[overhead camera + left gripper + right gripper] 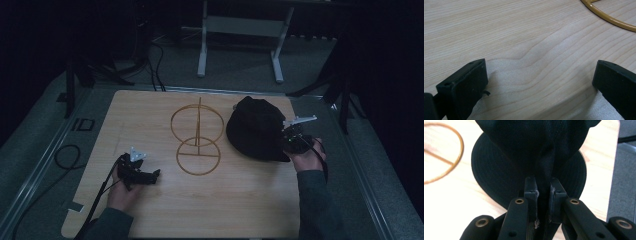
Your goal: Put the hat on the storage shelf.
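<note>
A black brimmed hat point(257, 130) lies on the right half of the wooden table point(225, 200), beside a gold wire stand point(197, 135). My right gripper point(287, 141) is at the hat's right edge. In the right gripper view its jaws point(543, 187) are shut on a pinched fold of the hat's fabric point(529, 152), which is pulled up above the brim. My left gripper point(147, 176) rests low at the table's front left. Its jaws point(539, 66) stand wide open over bare wood, with nothing between them.
The gold wire stand point(609, 18) has a ring base and an upright loop on a post, and stands at the table's middle, left of the hat point(446, 170). Cables lie on the grey floor at the left. A white frame stands beyond the table's far edge.
</note>
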Demonstrator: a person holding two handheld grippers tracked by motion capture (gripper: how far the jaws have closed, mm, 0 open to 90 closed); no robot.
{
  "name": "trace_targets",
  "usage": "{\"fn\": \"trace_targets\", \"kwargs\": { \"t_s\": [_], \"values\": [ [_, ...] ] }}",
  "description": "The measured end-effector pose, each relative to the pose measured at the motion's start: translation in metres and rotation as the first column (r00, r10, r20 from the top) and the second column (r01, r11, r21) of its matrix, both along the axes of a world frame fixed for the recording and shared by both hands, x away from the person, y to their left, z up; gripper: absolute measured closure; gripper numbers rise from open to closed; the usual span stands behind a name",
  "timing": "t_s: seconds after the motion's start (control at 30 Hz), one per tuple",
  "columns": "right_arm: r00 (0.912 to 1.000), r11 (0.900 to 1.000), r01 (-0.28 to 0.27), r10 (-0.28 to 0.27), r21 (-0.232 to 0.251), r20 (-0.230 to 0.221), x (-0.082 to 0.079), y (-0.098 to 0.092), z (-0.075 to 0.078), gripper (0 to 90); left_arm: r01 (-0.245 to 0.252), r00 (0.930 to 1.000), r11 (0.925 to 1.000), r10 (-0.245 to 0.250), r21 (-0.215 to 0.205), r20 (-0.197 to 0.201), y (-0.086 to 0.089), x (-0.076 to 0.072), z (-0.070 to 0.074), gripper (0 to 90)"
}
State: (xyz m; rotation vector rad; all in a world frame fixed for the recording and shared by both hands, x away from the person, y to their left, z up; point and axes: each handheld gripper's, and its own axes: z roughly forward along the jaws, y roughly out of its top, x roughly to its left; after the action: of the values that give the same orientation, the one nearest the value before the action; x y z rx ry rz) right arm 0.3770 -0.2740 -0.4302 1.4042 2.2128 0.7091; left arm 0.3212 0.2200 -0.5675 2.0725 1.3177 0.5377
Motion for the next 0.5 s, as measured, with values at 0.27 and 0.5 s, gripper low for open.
{"fn": "trace_targets", "kwargs": {
  "t_s": [0.27, 0.5],
  "values": [
    [0.9977, 1.000, 0.017, -0.019, 0.027, 0.066, -0.001, 0.000, 0.016, 80.5, -0.002, 1.0000, 1.0000, 0.002, -0.003, 0.000, 0.000, 0.000, 0.000, 0.3],
    [0.9916, 0.999, 0.027, -0.032, 0.045, 0.125, -0.001, 0.003, 0.031, 80.5, -0.002, 1.0000, 1.0000, 0.002, -0.003, 0.001, 0.000, 0.000, 0.000, 0.3]
  ]
}}
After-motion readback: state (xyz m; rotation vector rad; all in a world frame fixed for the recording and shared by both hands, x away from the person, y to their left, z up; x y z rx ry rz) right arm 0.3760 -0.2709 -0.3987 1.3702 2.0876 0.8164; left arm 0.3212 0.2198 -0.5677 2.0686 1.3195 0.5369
